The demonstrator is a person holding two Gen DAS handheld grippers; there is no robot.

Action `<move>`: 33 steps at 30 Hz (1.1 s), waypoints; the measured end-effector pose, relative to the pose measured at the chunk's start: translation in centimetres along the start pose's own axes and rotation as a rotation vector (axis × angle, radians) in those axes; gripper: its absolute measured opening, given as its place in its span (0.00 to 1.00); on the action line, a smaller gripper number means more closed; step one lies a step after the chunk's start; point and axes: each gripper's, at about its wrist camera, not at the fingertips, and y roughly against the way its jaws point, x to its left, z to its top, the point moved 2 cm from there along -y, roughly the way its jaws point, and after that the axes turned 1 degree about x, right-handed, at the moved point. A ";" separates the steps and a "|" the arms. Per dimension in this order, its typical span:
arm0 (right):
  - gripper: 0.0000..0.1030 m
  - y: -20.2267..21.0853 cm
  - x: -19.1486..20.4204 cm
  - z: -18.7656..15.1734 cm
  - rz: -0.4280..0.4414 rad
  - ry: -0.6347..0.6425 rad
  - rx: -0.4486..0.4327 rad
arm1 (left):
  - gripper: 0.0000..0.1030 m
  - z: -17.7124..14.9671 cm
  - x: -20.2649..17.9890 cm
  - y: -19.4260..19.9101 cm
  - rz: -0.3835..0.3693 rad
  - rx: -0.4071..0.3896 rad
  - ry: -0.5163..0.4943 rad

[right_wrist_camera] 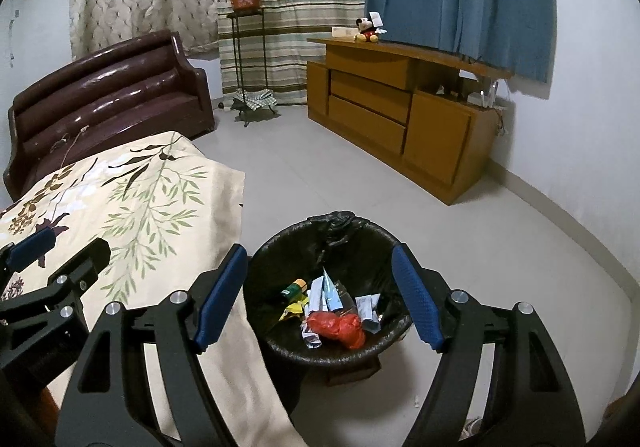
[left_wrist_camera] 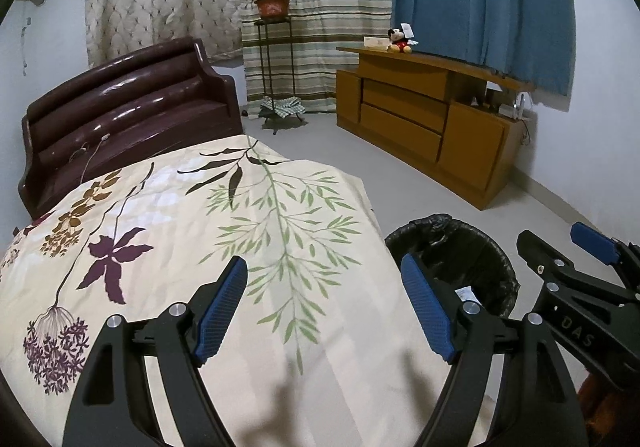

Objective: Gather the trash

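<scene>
A black-lined trash bin (right_wrist_camera: 276,247) stands on the floor beside the bed; it also shows in the left wrist view (left_wrist_camera: 480,243). Inside lie a red crumpled bag (right_wrist_camera: 340,327), white wrappers (right_wrist_camera: 326,291), a yellow wrapper (right_wrist_camera: 294,309) and a small green bottle (right_wrist_camera: 294,287). My right gripper (right_wrist_camera: 320,299) is open and empty, just above the bin's mouth. My left gripper (left_wrist_camera: 324,311) is open and empty over the floral bed cover (left_wrist_camera: 200,215). The right gripper shows at the right of the left wrist view (left_wrist_camera: 560,247).
A dark brown headboard (left_wrist_camera: 128,103) is at the far end of the bed. A wooden cabinet (right_wrist_camera: 400,111) with a plush toy (right_wrist_camera: 369,29) stands by the right wall. A plant stand (right_wrist_camera: 248,59) is before the curtains. Pale tiled floor (right_wrist_camera: 500,247) surrounds the bin.
</scene>
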 end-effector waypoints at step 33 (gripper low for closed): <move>0.71 1.8 0.5 -0.2 0.000 0.012 -0.025 | 0.75 -0.1 1.1 1.7 -0.009 -0.027 0.016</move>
